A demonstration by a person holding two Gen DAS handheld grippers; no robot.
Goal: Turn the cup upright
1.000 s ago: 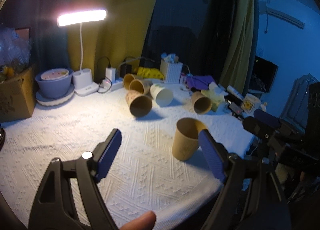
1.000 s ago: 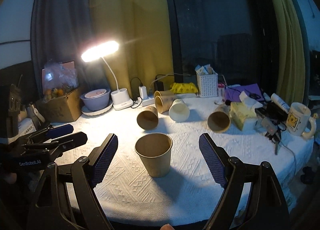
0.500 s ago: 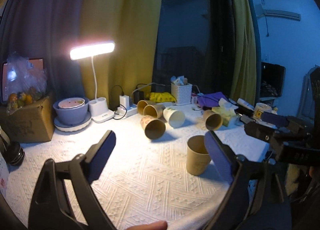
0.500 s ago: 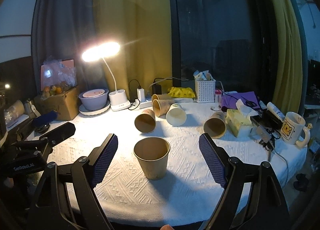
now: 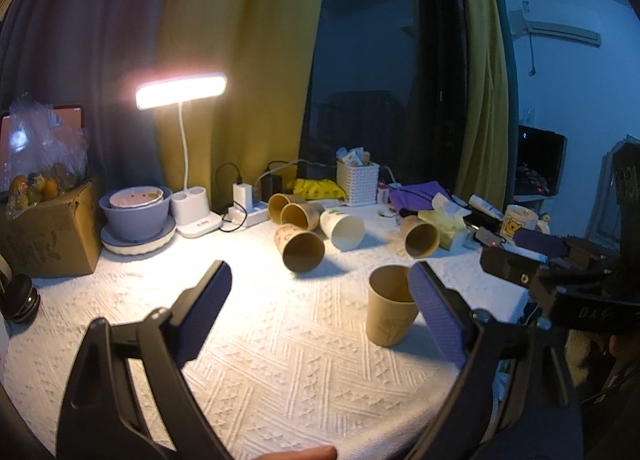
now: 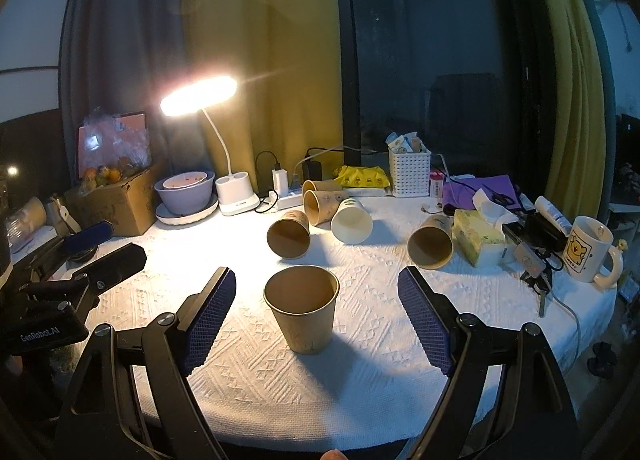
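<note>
Brown paper cup (image 6: 302, 308) stood upright near table's (image 6: 360, 392) front edge, mouth up. Right gripper (image 6: 316, 320) & left gripper (image 5: 320, 320) both had jaws wide, holding nothing. Cup looked light, thin-walled, crushable; prob. best gripped mid-wall w/ gentle squeeze. Other cups (image 6: 289, 237) lay on sides nearer lamp (image 6: 236, 196).

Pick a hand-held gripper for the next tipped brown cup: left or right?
Right, probably. The right hand-held gripper is open, facing the tipped brown cup just behind the upright cup. The left hand-held gripper is open too, but off to the side.
</note>
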